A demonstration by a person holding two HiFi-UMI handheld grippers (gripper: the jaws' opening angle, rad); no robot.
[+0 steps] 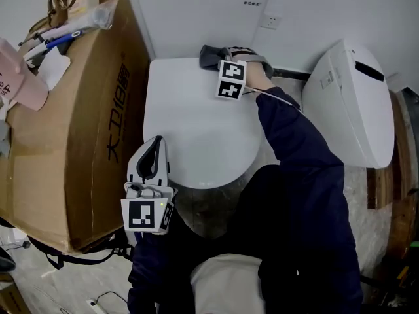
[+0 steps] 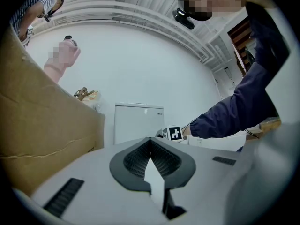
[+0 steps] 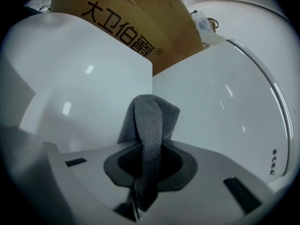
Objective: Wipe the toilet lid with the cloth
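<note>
I have the right gripper [image 1: 219, 56] clamped on the grey cloth [image 1: 211, 54]. In the right gripper view a fold of the cloth [image 3: 149, 121] runs up between the pads and flops over their tips. The cloth sits at about 1 o'clock on the closed toilet lid [image 1: 196, 129], at its back edge just below the tank [image 1: 203, 12], and it seems to be touching the lid. My left gripper [image 1: 152, 152] hangs off the lid's rim at 7 o'clock, next to the cardboard box [image 1: 72, 110] that stands at 9 o'clock. In the left gripper view its pads [image 2: 150, 149] meet with nothing between them, so it is idle. I judge the wipe to be at the far end of a pass, with most of the lid's white surface lying between the cloth and me. As I see it, the next move calls for pressing the cloth flat and drawing it toward 6 o'clock in overlapping strokes, with a grip firm enough that the fold does not slip out, and the left gripper held clear of the path
</note>
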